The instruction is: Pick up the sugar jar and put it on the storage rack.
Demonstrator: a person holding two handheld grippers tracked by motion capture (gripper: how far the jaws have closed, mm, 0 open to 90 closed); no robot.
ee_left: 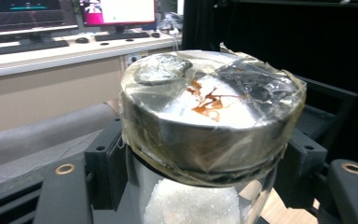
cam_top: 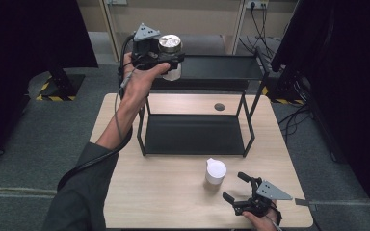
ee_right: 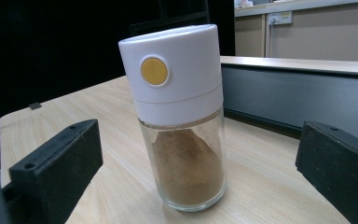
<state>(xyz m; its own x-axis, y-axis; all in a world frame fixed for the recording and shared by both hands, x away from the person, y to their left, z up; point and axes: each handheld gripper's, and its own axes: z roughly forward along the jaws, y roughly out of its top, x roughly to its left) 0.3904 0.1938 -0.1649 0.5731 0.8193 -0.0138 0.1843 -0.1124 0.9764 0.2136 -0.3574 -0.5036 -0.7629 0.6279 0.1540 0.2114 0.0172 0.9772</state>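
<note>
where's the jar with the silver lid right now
In the high view the jar with the silver lid is held up in the left tool, at the left end of the black rack's top shelf.

There are two jars: one jar with a silver lid (cam_top: 170,44) and white grains inside, and one jar with a white lid (cam_top: 215,171) and brown powder. There is one black shelf rack (cam_top: 196,134) and one table (cam_top: 173,192).
</note>
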